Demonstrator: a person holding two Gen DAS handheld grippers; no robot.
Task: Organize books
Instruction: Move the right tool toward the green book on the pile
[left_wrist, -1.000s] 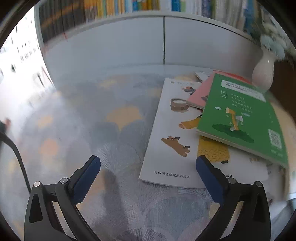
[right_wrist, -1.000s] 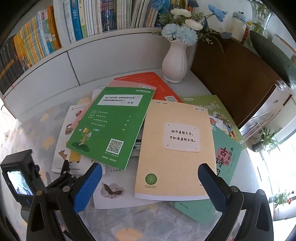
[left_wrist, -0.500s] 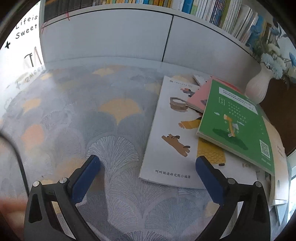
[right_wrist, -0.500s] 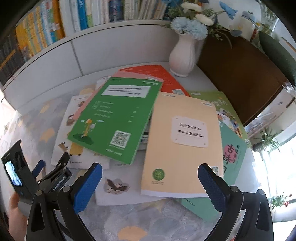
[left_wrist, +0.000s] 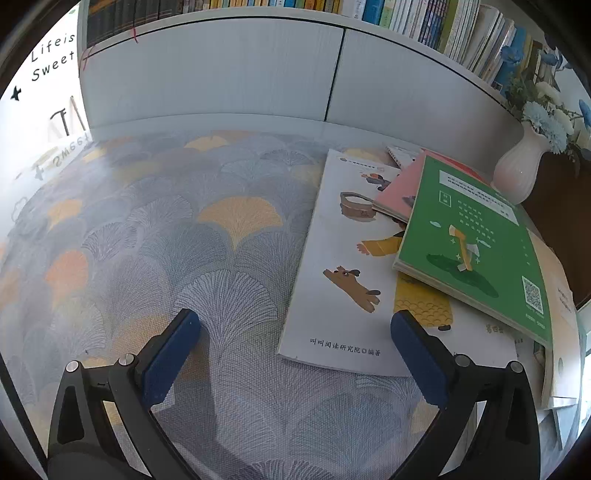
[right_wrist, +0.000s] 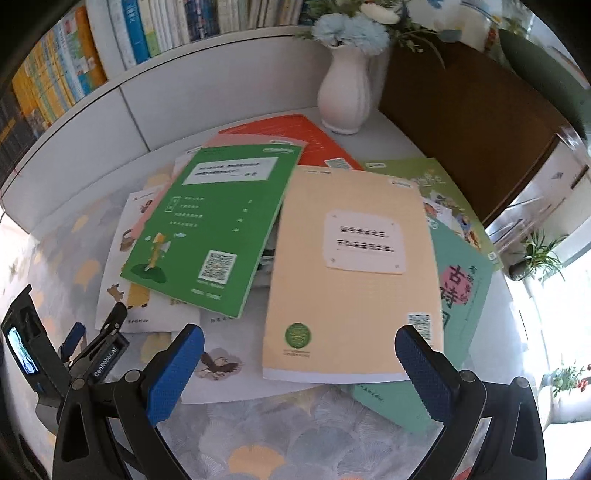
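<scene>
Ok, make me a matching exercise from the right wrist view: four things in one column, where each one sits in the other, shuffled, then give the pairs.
Things:
1. green book
2. beige book
3. vase
4. left gripper

Places:
A. far edge of the table, beyond the pile
B. top of the pile, nearest the right gripper
C. low at the left edge of the view
D. top of the pile, left of the beige book

Pairs: 1-D, 2-B, 3-A, 4-C
</scene>
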